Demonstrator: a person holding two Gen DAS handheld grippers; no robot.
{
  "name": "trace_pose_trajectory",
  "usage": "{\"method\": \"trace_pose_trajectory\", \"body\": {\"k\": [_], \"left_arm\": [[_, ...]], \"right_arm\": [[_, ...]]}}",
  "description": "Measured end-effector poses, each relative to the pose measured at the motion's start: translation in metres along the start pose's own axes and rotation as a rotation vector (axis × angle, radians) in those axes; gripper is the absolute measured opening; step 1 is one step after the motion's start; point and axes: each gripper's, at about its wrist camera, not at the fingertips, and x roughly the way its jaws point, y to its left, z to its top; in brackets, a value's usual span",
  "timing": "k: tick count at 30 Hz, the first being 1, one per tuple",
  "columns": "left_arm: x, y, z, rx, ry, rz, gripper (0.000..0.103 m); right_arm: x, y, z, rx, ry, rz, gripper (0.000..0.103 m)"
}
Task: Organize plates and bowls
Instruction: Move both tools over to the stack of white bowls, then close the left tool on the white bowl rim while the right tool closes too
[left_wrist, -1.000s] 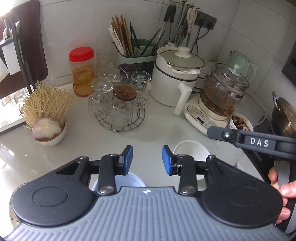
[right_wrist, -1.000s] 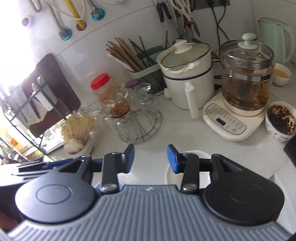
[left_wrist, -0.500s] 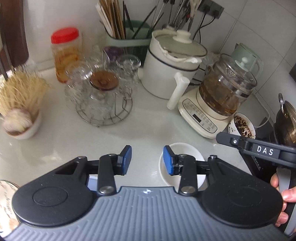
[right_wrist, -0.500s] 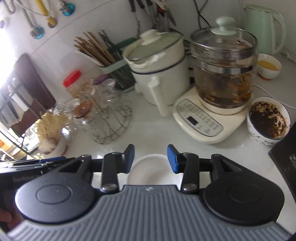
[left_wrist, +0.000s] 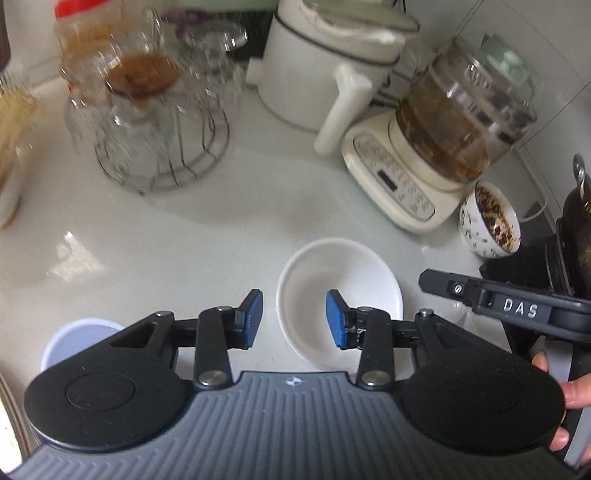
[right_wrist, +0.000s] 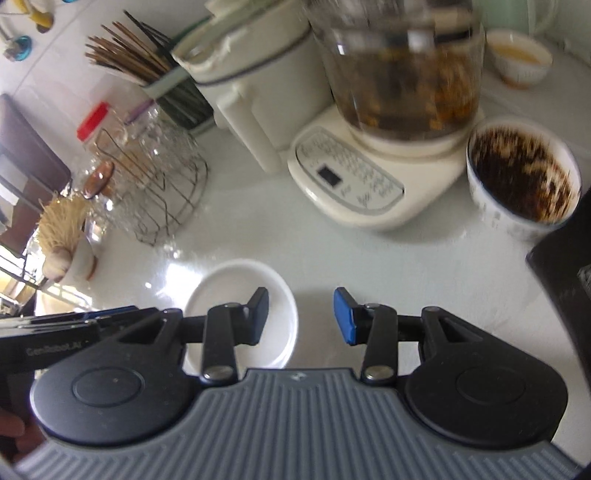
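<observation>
A small white bowl (left_wrist: 338, 280) sits empty on the pale counter. My left gripper (left_wrist: 294, 319) is open above its near left rim, with the right finger over the bowl and the left finger outside it. The same bowl shows in the right wrist view (right_wrist: 240, 291), where my right gripper (right_wrist: 301, 315) is open with its left finger over the bowl's right side. A pale blue bowl (left_wrist: 79, 338) lies low at the left, partly hidden by the left gripper body. The right gripper's arm (left_wrist: 509, 306) shows at the right of the left wrist view.
Behind stand a wire rack of glasses (left_wrist: 155, 122), a white pot with handle (left_wrist: 325, 70), a glass kettle on its cream base (left_wrist: 443, 147), and a patterned bowl of dark flakes (left_wrist: 491, 225). A black stove edge (right_wrist: 565, 266) is at the right. A noodle bowl (right_wrist: 70, 236) is far left.
Both grippers have moved forward and down toward the white bowl, which now sits larger and nearer the fingertips. Both stay open.
</observation>
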Motion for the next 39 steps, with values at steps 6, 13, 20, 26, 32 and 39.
{"method": "trace_pose_trajectory", "body": {"k": [6, 13, 20, 26, 32, 39], "left_arm": [[0.02, -0.001, 0.001, -0.024, 0.042, 0.035, 0.043], [0.035, 0.008, 0.001, -0.085, 0.08, 0.034, 0.041], [0.049, 0.014, 0.003, -0.112, 0.121, 0.024, 0.021], [0.052, 0.014, 0.003, -0.103, 0.13, 0.027, 0.01], [0.047, 0.015, 0.003, -0.105, 0.114, 0.01, 0.007], [0.034, 0.018, 0.005, -0.096, 0.086, 0.024, 0.007]], "right_arm": [[0.016, -0.008, -0.01, 0.025, 0.073, 0.023, 0.041], [0.03, -0.002, -0.014, 0.015, 0.13, 0.042, 0.035], [0.044, -0.003, -0.012, 0.018, 0.156, 0.033, 0.026], [0.047, 0.001, -0.012, 0.0, 0.136, 0.022, 0.017], [0.048, 0.007, -0.007, -0.041, 0.138, 0.019, 0.01], [0.045, 0.015, 0.0, -0.065, 0.121, 0.034, 0.008]]}}
